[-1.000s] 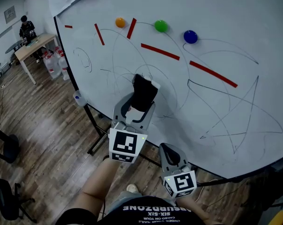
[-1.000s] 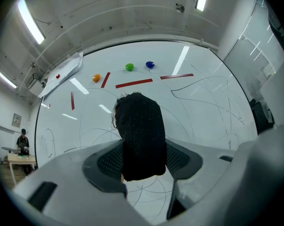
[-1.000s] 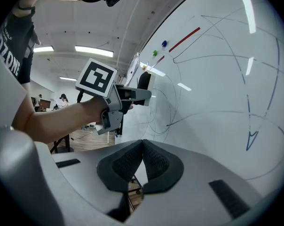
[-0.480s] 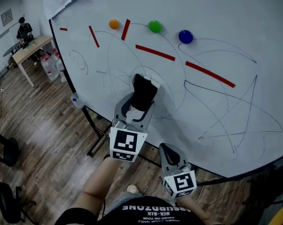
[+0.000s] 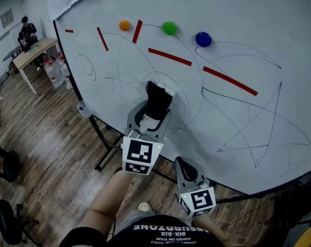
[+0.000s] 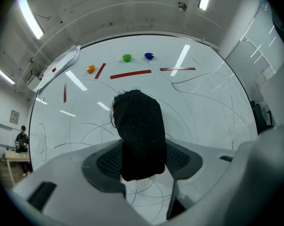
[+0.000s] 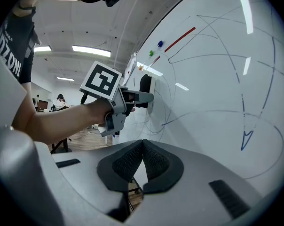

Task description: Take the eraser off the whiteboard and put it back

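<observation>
Closest to the body (image 5: pixel 160 234), the right hand-held gripper (image 5: pixel 184 163) hangs with jaws shut on nothing. Ahead of it, the left hand-held gripper (image 5: pixel 153 113) clamps the black eraser (image 5: pixel 158 99), whose far end meets the scribbled whiteboard (image 5: pixel 238 45).

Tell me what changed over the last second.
Nothing visibly changed. The left tongs stay clamped on the black eraser, held against the whiteboard; the right tongs stay shut and empty.
</observation>
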Available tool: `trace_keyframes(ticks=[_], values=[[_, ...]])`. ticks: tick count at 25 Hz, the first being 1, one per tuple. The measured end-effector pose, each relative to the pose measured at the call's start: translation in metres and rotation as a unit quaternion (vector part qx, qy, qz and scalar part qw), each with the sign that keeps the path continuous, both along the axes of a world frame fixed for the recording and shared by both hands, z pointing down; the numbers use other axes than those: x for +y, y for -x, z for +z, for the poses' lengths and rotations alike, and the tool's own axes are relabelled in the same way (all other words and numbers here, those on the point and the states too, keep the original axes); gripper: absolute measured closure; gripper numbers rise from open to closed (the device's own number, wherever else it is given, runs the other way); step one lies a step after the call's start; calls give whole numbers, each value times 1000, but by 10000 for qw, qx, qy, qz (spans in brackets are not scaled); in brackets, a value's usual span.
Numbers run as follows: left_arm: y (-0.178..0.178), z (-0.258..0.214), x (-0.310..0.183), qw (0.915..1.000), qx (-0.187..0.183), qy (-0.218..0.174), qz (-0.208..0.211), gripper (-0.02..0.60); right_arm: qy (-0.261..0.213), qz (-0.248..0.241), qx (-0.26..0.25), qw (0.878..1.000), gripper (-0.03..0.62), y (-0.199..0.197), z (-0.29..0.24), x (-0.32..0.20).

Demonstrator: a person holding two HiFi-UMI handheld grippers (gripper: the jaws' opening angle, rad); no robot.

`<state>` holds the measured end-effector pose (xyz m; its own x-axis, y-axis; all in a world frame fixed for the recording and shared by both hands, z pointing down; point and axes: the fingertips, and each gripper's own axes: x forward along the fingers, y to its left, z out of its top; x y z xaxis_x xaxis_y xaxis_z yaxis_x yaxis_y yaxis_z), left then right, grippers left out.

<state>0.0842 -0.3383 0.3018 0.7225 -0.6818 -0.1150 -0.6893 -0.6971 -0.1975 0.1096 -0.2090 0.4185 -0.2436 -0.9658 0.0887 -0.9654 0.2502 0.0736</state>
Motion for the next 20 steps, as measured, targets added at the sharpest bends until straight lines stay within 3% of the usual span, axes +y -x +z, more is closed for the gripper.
trace_keyframes(ticks=[11, 20], values=[[0, 2, 5, 9998, -142, 66, 78, 330, 36, -24, 24, 10000, 595, 4, 0, 6], [10, 3, 11, 9986, -51, 410, 328, 311, 30, -208, 7, 9998, 595, 17, 0, 11]])
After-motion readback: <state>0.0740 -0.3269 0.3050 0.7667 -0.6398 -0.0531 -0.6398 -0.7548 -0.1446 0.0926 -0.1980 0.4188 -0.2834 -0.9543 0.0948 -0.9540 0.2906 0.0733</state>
